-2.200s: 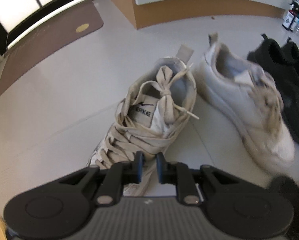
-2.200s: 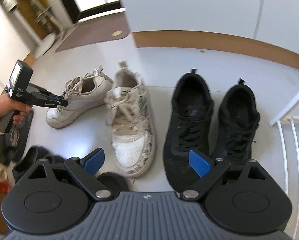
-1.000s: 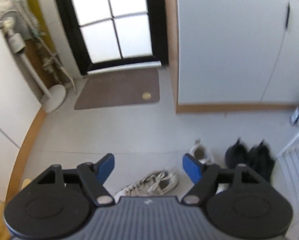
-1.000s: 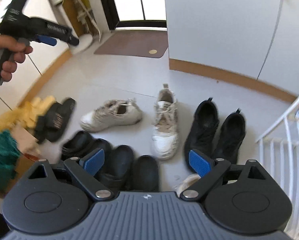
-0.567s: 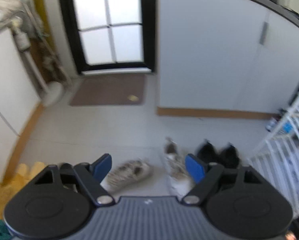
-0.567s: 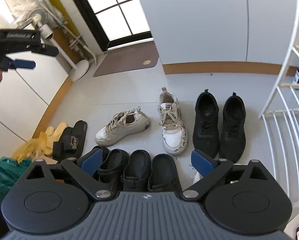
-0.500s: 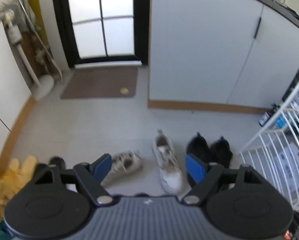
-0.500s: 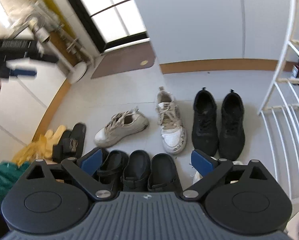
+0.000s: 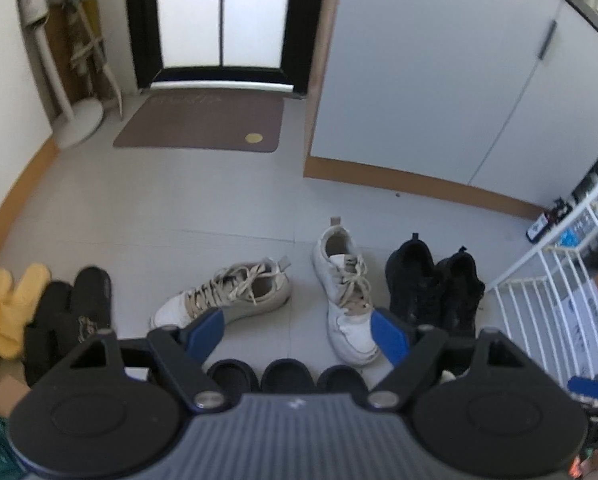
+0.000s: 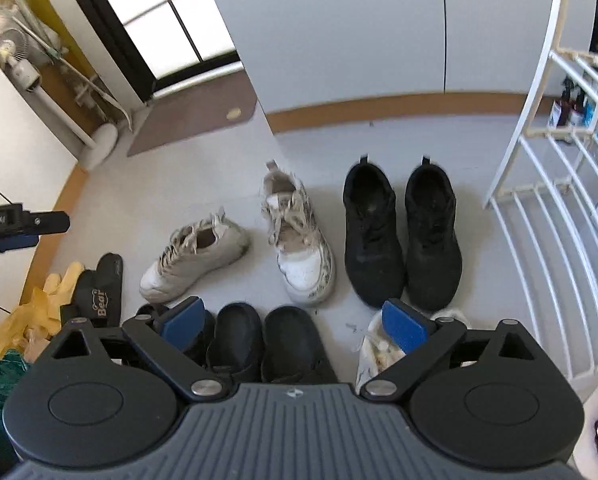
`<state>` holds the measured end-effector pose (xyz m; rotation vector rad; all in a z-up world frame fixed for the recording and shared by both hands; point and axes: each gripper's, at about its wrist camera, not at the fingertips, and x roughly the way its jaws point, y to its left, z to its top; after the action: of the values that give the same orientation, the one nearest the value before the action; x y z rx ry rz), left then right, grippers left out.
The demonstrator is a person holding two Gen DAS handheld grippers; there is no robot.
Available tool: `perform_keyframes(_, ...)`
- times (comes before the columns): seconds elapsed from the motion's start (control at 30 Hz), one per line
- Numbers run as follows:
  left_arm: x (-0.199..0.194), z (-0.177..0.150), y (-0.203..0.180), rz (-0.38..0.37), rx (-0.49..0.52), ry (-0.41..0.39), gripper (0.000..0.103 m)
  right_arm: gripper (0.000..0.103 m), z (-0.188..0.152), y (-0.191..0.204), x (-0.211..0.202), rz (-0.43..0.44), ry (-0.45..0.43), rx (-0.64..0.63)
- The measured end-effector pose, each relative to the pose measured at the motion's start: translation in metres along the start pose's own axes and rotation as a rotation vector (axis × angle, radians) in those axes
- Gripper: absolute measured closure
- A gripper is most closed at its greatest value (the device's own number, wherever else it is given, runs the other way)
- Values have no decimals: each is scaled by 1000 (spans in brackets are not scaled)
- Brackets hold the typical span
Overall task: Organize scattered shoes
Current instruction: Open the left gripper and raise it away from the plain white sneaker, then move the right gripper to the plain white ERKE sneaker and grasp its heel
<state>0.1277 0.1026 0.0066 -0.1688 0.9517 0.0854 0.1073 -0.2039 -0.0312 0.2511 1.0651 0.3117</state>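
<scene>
Two grippers, both with jaws open and empty: left gripper; right gripper | pale sneaker askew on the floor, left of upright white sneaker; black pair side by side at right | black clogs near

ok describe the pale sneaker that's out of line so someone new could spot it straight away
Start at the white cabinet and look down to the floor in front of it, where two black sneakers stand side by side. Left of them is an upright white sneaker, and left of that the beige sneaker: it alone lies turned at an angle, toe pointing left.
</scene>
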Motion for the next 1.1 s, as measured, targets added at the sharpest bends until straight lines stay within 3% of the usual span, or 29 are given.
perform_keyframes(0.17,9,-11,23,-22,-88,26,20,4,-4,-9,-2,-46,55,196)
perform_keyframes(0.3,6,-10,27,-20,-87,12,20,4,-3,-11,-10,-13,55,362)
perform_keyframes(0.4,3,-8,32,-44,-133,-16,17,4,-7,-5,-9,-6,30,403)
perform_keyframes(0.53,11,-10,35,-50,-142,12,17,4,-12,4,9,-43,18,454)
perform_keyframes(0.63,19,-8,38,-3,-111,20,17,4,-12,23,38,-20,-30,407)
perform_keyframes(0.7,27,-3,45,44,-99,33,17,4,-5,29,58,-31,32,442)
perform_keyframes(0.8,37,0,53,36,-118,62,17,5,15,35,78,68,2,437)
perform_keyframes(0.83,43,1,57,22,-123,76,17,4,20,39,85,36,6,404)
perform_keyframes(1.0,72,7,65,94,-92,107,17,5,33,36,127,-19,78,385)
perform_keyframes(1.1,87,9,75,93,-135,134,17,4,39,35,150,-38,92,368)
